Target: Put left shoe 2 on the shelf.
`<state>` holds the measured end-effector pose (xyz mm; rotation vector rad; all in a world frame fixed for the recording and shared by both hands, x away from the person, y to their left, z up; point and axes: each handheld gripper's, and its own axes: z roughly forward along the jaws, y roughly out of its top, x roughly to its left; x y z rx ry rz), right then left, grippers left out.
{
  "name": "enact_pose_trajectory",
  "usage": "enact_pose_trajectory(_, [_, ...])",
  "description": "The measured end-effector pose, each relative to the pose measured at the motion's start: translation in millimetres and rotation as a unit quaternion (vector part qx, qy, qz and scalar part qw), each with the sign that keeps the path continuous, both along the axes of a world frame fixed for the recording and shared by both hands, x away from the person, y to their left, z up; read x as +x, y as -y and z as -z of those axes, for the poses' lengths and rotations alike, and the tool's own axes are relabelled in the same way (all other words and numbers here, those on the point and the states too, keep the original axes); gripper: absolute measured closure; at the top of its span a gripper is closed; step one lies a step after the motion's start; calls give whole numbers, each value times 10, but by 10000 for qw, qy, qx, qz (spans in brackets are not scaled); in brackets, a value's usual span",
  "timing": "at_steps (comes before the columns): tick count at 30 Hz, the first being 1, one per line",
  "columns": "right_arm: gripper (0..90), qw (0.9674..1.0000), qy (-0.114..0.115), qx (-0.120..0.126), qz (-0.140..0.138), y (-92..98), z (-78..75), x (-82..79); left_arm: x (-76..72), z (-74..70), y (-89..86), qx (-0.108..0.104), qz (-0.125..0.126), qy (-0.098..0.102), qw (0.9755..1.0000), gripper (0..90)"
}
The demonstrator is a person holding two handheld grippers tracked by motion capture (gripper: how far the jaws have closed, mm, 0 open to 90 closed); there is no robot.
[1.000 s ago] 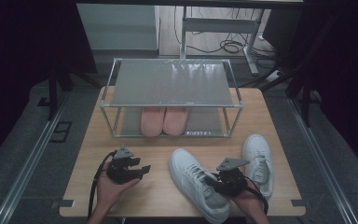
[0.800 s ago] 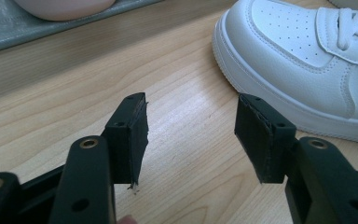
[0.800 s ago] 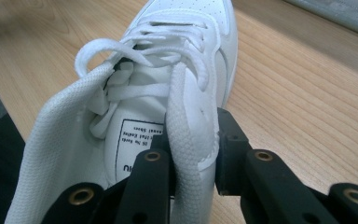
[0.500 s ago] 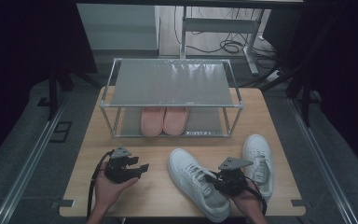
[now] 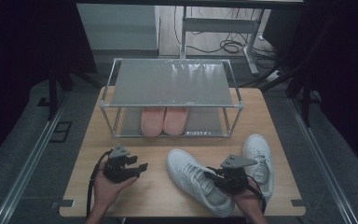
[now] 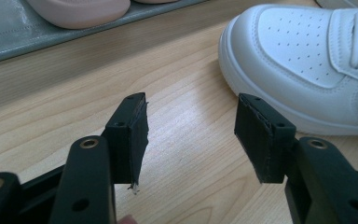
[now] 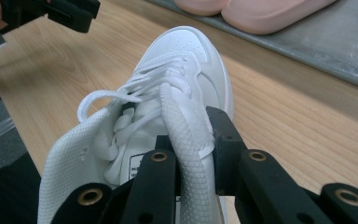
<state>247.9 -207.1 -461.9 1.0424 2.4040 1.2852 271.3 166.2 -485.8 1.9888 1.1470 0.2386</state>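
Two white sneakers lie on the wooden table (image 5: 158, 196). The left sneaker (image 5: 193, 179) points toward the far left; its toe (image 6: 307, 60) shows in the left gripper view. My right gripper (image 5: 216, 176) is shut on that sneaker's collar edge (image 7: 186, 140), the jaws pinching the padded rim beside the laces. The other sneaker (image 5: 258, 156) rests to the right of it. My left gripper (image 5: 137, 167) sits low over bare wood at the front left, open, with nothing between its pads (image 6: 130, 135).
A metal-framed two-level rack (image 5: 172, 84) stands at the table's back middle. A pair of pink slippers (image 5: 163, 120) rests on its lower shelf. Cables lie on the floor behind the table.
Both grippers have barely shifted; the right one keeps its hold on the left sneaker's collar.
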Motion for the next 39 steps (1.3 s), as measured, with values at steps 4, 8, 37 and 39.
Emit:
enact_pose_trajectory(4, [816, 9998, 133, 140, -10, 15, -91, -10, -1, -5, -7, -14, -12, 7, 10000, 444])
enact_pose_trajectory(8, [816, 9992, 236, 309, -71, 34, -197, -10, -3, -5, -11, -29, -25, 2, 10000, 445])
enact_pose_trajectory(37, [817, 9946, 608, 839, -39, 11, -667, 286, 24, 71, 46, 38, 69, -117, 9999, 444])
enact_pose_trajectory(39, [816, 9945, 615, 844, -39, 10, -671, 296, 25, 73, 48, 21, 53, -115, 9999, 444])
